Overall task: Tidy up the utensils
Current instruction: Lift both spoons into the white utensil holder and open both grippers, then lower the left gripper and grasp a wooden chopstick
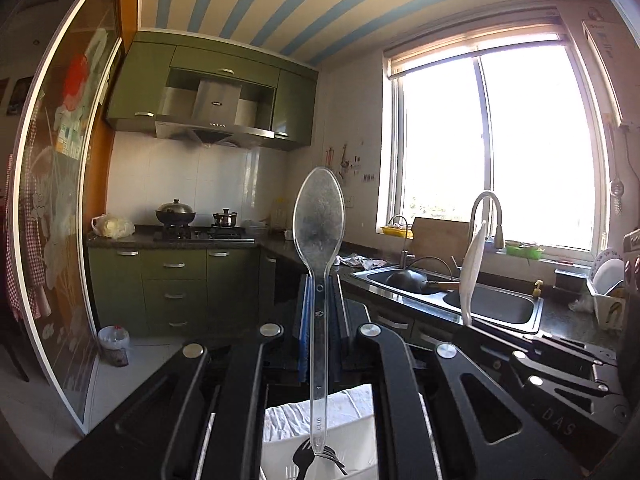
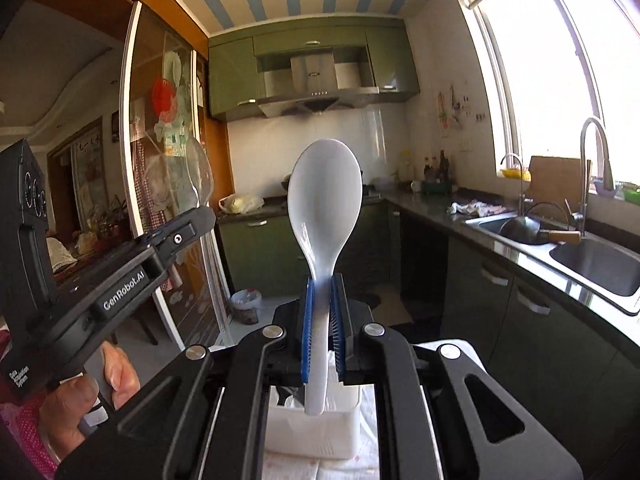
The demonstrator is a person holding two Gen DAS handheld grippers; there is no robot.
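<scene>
- The room is a kitchen with green cabinets, a steel hood and a ceiling with blue and cream stripes.
- In the left wrist view the stove with two pots is at 9 o'clock from the clear spoon, and the bright window is at 2 o'clock.
- A dark surface goes along the wall to a steel sink under the window; a dark pan lies in the sink and a tall tap stands behind it.
- A white box stands on a pale cloth at 6 o'clock, below both hand-held grippers; a black fork lies in it.
- The left hand-held gripper is closed on the handle of a clear spoon. The spoon is of transparent plastic, upright, bowl up.
- The right hand-held gripper is closed with its blue pads on a white spoon. This spoon is glossy, with a deep bowl at 12 o'clock and a curved handle that hangs down over the box.
- In the right wrist view the left hand-held gripper is at 9 o'clock, held by a hand.
</scene>
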